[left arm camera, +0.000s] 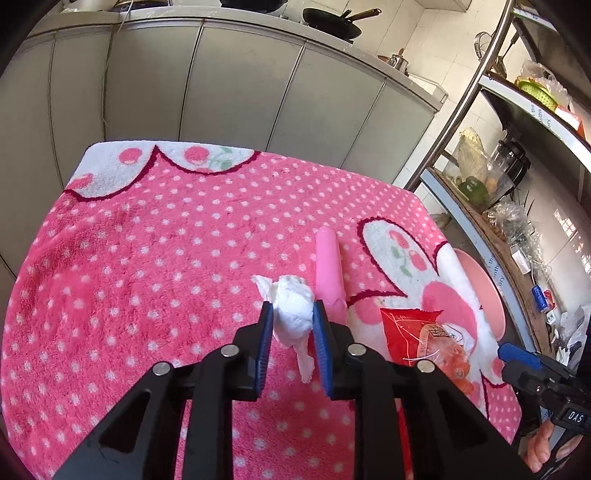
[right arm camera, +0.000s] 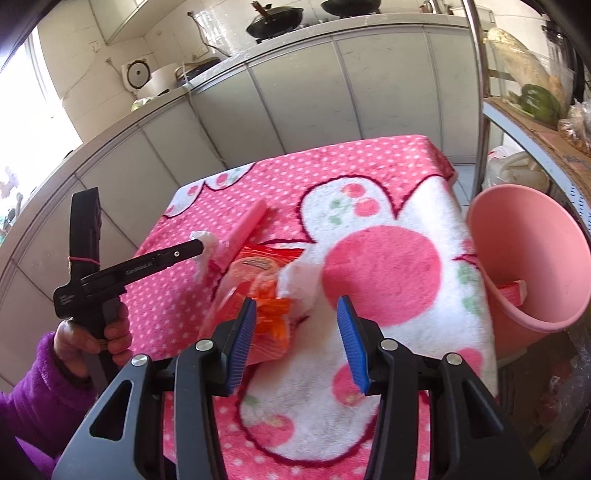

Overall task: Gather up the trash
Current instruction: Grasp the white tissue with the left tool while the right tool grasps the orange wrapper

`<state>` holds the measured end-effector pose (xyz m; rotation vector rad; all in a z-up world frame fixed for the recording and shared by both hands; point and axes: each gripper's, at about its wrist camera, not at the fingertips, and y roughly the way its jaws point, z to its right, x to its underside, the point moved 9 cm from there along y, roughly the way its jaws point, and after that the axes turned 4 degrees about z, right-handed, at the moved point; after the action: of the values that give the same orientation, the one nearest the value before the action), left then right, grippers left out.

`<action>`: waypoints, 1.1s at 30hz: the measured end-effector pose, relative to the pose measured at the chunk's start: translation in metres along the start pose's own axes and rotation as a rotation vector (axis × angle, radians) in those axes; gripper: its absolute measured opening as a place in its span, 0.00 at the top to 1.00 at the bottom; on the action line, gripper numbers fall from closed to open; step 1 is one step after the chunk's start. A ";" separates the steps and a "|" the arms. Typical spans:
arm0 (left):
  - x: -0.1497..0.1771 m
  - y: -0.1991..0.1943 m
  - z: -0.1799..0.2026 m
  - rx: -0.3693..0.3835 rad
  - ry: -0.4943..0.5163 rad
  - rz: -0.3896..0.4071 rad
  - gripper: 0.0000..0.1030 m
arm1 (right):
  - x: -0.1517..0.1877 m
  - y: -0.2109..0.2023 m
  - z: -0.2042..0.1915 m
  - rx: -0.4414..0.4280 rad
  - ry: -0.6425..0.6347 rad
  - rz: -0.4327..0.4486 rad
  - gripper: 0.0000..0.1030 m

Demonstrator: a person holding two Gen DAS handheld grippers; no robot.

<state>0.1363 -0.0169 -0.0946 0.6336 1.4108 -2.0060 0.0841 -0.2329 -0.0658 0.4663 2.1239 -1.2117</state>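
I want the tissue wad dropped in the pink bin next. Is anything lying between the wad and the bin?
Yes. The tissue wad, pinched in the left gripper, has the pink tube, the red snack wrapper and the open right gripper between it and the pink bin. All sit low; carrying it over them should clear.

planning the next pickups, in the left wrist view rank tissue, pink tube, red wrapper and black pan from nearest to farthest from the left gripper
1. tissue: between the left gripper's pads.
2. pink tube: just right of the tissue, touching the right pad.
3. red wrapper: farther right on the cloth.
4. black pan: on the far counter.
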 end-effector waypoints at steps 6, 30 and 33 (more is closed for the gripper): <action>-0.005 -0.014 -0.001 0.023 0.005 0.051 0.97 | 0.005 0.010 -0.015 -0.032 -0.024 -0.025 0.55; -0.007 -0.060 -0.002 0.047 -0.007 0.114 0.98 | 0.013 0.033 -0.025 0.023 -0.145 -0.075 0.83; -0.009 -0.066 0.003 0.047 0.000 0.126 0.98 | 0.011 0.024 -0.026 0.020 -0.149 -0.060 0.84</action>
<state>0.0960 -0.0008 -0.0443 0.7249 1.2937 -1.9444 0.0807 -0.1987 -0.0789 0.3131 2.0136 -1.2619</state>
